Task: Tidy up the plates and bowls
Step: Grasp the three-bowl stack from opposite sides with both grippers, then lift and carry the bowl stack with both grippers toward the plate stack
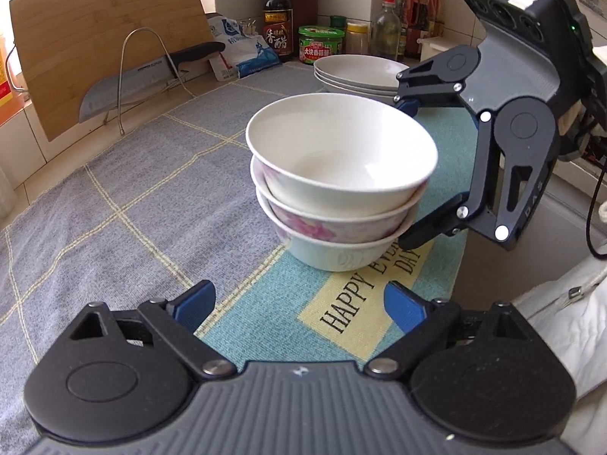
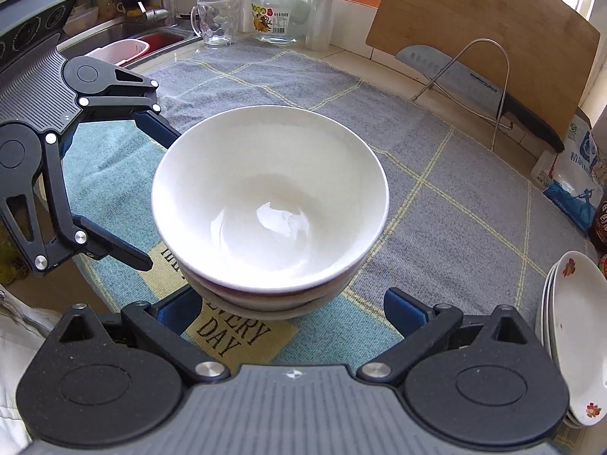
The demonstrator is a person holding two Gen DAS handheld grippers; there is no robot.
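Three nested bowls (image 1: 337, 178) stand on the mat's teal patch, a plain white one on top, a pink-flowered one under it and a pale one at the bottom. My left gripper (image 1: 301, 303) hangs open just short of the stack with nothing between its blue pads. In the right wrist view the bowl stack (image 2: 269, 197) fills the middle, and my right gripper (image 2: 294, 311) is spread wide at its near side. Its fingers (image 1: 415, 233) flank the stack's right side without visibly pressing. A pile of shallow white plates (image 1: 356, 72) sits behind the bowls.
A cleaver (image 1: 125, 87) rests in a wire rack against a bamboo board (image 1: 95, 38) at back left. Sauce bottles and jars (image 1: 279, 19) line the back wall. The right wrist view shows a glass mug (image 2: 218, 19), a jar (image 2: 280, 11), the sink (image 2: 125, 45) and the plates (image 2: 573, 333).
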